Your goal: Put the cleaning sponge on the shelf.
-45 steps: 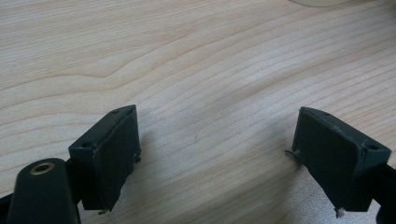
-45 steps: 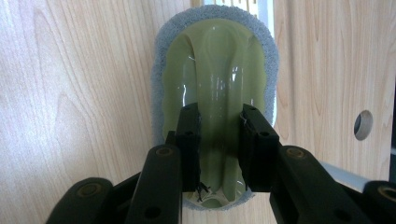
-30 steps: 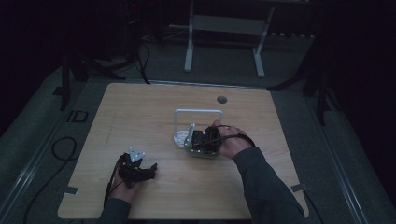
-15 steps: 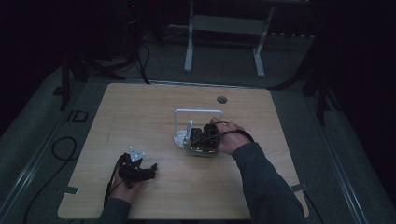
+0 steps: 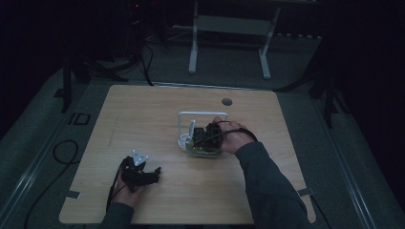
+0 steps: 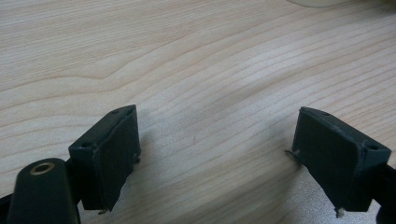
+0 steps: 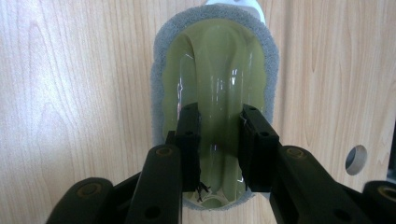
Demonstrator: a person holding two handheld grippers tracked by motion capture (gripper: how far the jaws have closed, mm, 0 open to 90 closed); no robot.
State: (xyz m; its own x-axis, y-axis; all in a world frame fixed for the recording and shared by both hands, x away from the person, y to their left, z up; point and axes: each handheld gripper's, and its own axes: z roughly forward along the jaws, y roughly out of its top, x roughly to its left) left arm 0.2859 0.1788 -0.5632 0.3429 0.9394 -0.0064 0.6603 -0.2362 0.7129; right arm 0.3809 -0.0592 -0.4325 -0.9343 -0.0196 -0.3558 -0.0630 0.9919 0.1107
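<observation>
1. My right gripper has its two black jaws drawn narrow on the raised clear handle ridge of one yellow-green scrubber; the jaw faces sit against either side of that ridge, so I read it as gripped
2. That scrubber is an oval, see-through greenish body with a grey sponge rim round it, lying flat on the wood; I count a single one
3. Beyond its far end a bit of white plastic peeks out, touching or just beside the sponge rim; I cannot tell which
4. My left gripper has its two jaws spread wide with nothing but bare wood grain between them, low over the table
5. In the high view the right gripper and the hand behind it sit at the middle of the table, on top of the scrubber, which is partly hidden by them
6. One white frame-shaped rack stands just behind and to the left of the scrubber, its uprights right beside the gripper and crowding that side
7. The left gripper lies near the table's front left, well apart from the scrubber, with its grey plate on top and a cable trailing off the edge
8. One round hole shows in the tabletop behind the rack; I also see it at the lower right in the right gripper view
9. One white-legged stand is on the dark floor beyond the table
</observation>
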